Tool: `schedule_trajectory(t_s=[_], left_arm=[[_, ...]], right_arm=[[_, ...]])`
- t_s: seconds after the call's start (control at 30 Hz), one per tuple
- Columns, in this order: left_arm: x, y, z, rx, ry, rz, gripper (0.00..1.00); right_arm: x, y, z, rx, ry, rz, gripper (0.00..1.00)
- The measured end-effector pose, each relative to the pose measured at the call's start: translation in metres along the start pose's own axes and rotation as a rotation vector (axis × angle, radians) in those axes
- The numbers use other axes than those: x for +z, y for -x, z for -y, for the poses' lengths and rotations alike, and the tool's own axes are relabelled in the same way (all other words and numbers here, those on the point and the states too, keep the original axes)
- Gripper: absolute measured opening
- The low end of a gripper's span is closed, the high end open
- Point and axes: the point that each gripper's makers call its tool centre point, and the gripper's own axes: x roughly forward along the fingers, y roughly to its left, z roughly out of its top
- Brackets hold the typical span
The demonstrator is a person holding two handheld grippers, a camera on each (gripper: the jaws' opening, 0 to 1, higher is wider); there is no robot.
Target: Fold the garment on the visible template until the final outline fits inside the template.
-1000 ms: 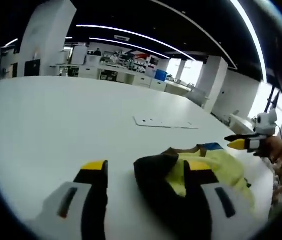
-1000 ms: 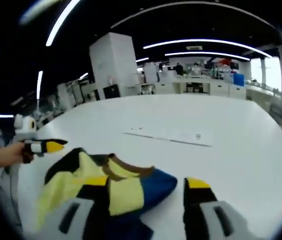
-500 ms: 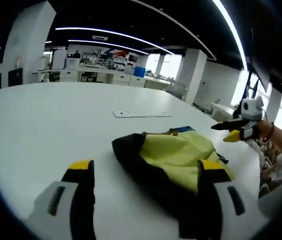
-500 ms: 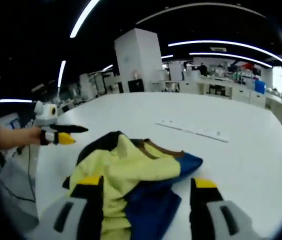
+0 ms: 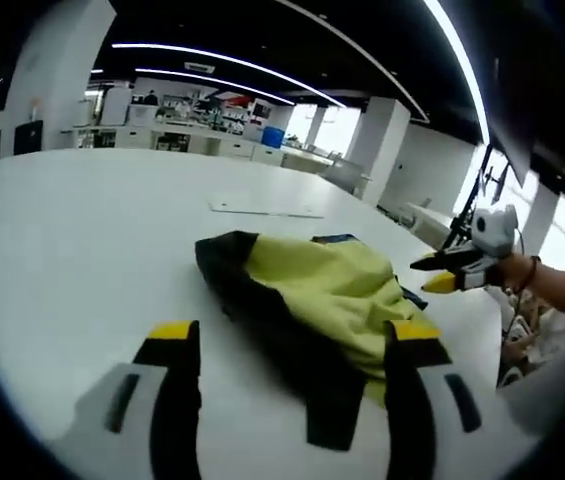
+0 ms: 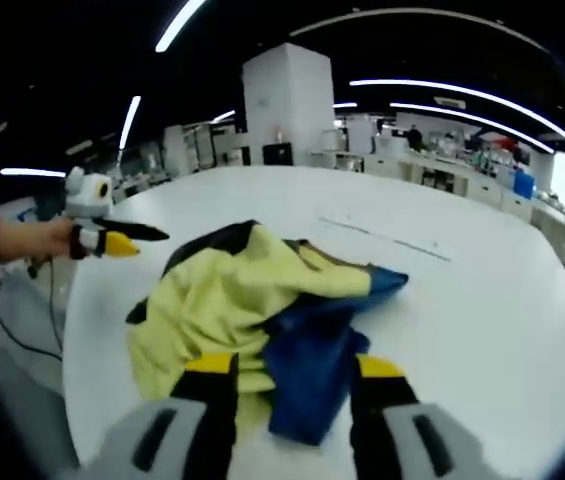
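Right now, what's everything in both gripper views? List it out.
Crumpled yellow, black and blue garment: one, in a heap on the table, ahead of both grippers.
White round-edged table: one, under the garment.
Flat white strip: one, on the table beyond the garment.
White pillar: one, beyond the table's far side.
Left gripper: black jaws with yellow tips, spread apart, empty; also seen in the right gripper view.
Right gripper: same colours, jaws apart over the garment's near edge.
Person's hand: holding the right gripper.
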Motion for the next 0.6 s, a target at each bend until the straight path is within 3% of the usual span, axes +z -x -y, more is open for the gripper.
schedule_trajectory(t_s=[0.13,0.3,0.6], left_arm=[[-0.016,0.001,0.002,0.019,-0.055,-0.045,0.54],[-0.041,0.0,0.021,0.006,-0.108,-0.117,0.51],[-0.066,-0.008,0.02,0.033,-0.078,-0.163,0.39]], right_arm=[[-0.014,-0.001,0.003,-0.031,0.029,-0.023,0.27],[-0.026,-0.004,0.003,-0.043,0.044,-0.059,0.23],[-0.037,-0.009,0.011,-0.081,0.064,-0.079,0.12]])
